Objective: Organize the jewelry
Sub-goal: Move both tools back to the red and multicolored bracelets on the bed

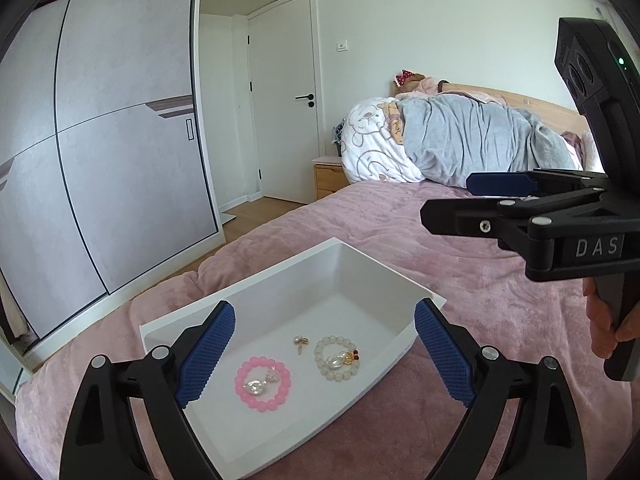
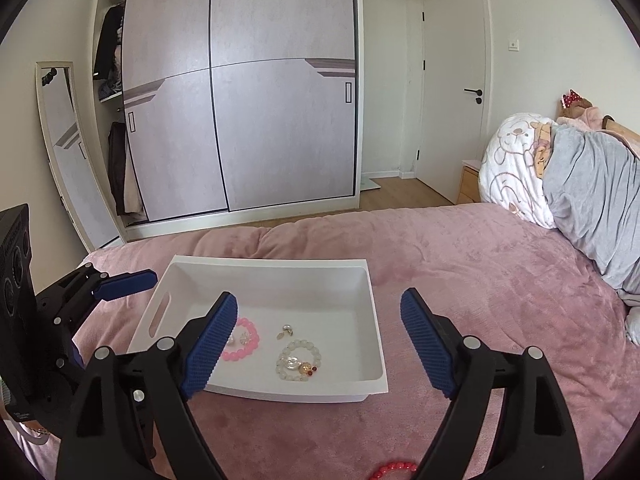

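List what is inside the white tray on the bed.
The white tray holds a pink bead bracelet with small charms inside its ring, a white bead bracelet with a charm, and a small pearl earring. A right jaw hides part of the pink one.

Home bedroom, pink-covered bed [image 2: 440,264], sliding wardrobe [image 2: 248,120]

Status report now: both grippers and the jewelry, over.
Left gripper open, right gripper open, both empty. Two bracelets and earrings in tray. Red bracelet on bed, outside. Nothing blocking.

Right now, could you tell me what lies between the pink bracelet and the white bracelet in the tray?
A small pearl earring lies between the pink bracelet and white bracelet, slightly farther back in the tray; both wrist views show it.
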Demonstrator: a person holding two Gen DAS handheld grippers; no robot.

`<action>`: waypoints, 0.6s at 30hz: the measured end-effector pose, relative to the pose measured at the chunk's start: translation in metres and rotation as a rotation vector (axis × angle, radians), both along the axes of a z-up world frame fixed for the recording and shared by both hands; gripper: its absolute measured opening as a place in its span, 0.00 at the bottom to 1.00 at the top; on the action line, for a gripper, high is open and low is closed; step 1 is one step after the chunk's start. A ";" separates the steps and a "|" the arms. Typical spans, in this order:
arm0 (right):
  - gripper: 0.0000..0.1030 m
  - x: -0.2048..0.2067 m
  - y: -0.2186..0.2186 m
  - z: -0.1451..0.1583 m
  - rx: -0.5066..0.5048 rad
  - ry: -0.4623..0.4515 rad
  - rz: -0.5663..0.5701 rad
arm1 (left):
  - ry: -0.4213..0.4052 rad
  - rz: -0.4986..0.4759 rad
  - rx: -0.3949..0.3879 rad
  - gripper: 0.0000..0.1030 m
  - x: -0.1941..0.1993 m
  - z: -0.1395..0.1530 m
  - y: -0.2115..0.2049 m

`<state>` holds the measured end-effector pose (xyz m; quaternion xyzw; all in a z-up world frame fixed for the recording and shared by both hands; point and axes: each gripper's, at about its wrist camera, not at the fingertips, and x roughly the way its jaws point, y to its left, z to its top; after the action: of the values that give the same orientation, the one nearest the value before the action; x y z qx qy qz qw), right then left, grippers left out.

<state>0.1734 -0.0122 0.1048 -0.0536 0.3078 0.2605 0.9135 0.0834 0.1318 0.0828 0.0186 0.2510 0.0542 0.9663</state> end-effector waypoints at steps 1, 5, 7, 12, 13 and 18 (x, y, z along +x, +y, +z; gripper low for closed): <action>0.81 -0.002 -0.002 0.001 0.001 -0.006 -0.006 | 0.003 -0.004 0.001 0.90 0.000 -0.001 -0.003; 0.83 -0.012 -0.019 0.005 0.015 -0.014 -0.026 | 0.010 -0.012 0.001 0.90 -0.001 -0.007 -0.015; 0.83 -0.019 -0.030 0.006 0.014 -0.023 -0.037 | 0.010 -0.020 -0.003 0.90 -0.003 -0.010 -0.021; 0.83 -0.040 -0.064 0.002 0.012 -0.021 -0.059 | 0.001 -0.056 0.011 0.91 -0.005 -0.016 -0.041; 0.83 -0.045 -0.072 0.000 0.014 -0.015 -0.068 | 0.003 -0.069 0.012 0.91 -0.005 -0.019 -0.046; 0.84 -0.075 -0.106 -0.017 -0.029 -0.003 -0.105 | 0.042 -0.119 0.029 0.91 0.000 -0.033 -0.070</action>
<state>0.0988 -0.1181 0.0876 -0.0509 0.3124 0.2078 0.9255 0.0830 0.0616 0.0501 0.0488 0.2690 -0.0002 0.9619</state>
